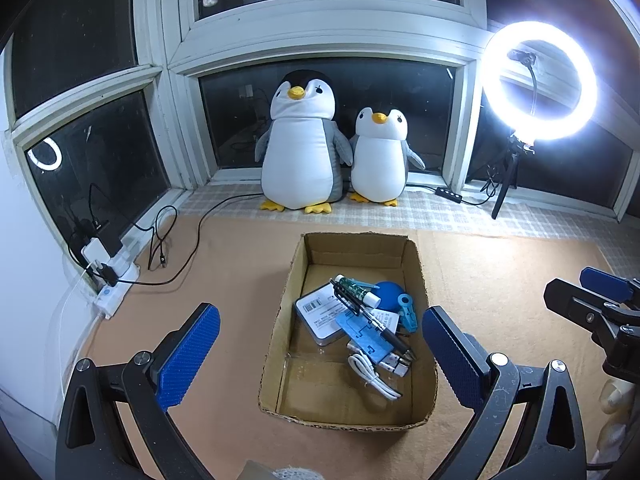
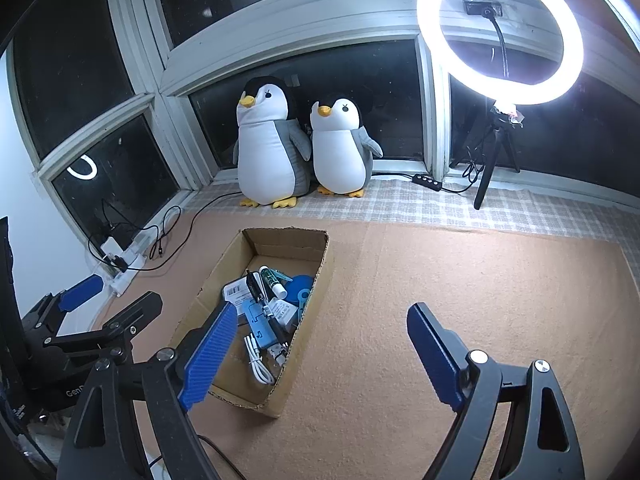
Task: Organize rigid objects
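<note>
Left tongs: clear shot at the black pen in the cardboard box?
Probably yes. The left tongs stand open and empty over the open-topped brown cardboard box, and the black pen lies on top of the pile, uncovered. The white coiled cable sits beside its tip.

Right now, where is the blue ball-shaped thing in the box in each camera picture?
Left wrist view: the blue ball lies right of centre, in the cardboard box, against its right wall.
Right wrist view: blue ball lies left of centre, by the box's right wall.
Shared landmark: the larger plush penguin behind the box.
</note>
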A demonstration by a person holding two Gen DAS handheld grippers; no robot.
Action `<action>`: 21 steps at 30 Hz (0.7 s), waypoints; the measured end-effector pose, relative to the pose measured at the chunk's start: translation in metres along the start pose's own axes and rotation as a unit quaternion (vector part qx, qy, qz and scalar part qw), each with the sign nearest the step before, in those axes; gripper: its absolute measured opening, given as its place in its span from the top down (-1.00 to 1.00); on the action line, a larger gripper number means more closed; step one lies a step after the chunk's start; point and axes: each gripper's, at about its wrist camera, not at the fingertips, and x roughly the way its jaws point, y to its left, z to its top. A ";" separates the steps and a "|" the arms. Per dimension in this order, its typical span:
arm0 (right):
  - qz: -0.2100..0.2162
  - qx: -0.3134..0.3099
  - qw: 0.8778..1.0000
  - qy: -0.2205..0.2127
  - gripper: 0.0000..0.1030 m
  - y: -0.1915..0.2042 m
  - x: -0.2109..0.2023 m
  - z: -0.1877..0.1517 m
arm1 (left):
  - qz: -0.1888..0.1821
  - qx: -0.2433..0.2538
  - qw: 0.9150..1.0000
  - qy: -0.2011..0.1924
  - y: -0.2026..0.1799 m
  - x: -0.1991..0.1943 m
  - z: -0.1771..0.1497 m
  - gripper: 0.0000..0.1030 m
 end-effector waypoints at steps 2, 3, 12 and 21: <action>0.001 0.000 1.000 0.001 -0.63 0.000 0.000 0.000 | 0.000 0.000 1.000 0.000 0.000 0.000 0.000 -0.99; 0.001 0.001 1.000 0.002 -0.63 0.000 0.001 0.000 | -0.001 0.000 1.000 -0.001 0.000 0.000 0.000 -0.99; 0.003 0.003 1.000 0.006 -0.64 0.001 0.003 -0.002 | -0.004 -0.001 1.000 0.001 0.000 0.001 -0.001 -0.99; 0.004 -0.003 1.000 0.009 -0.64 0.004 0.006 -0.003 | -0.008 0.000 1.000 0.006 -0.001 0.002 -0.001 -0.99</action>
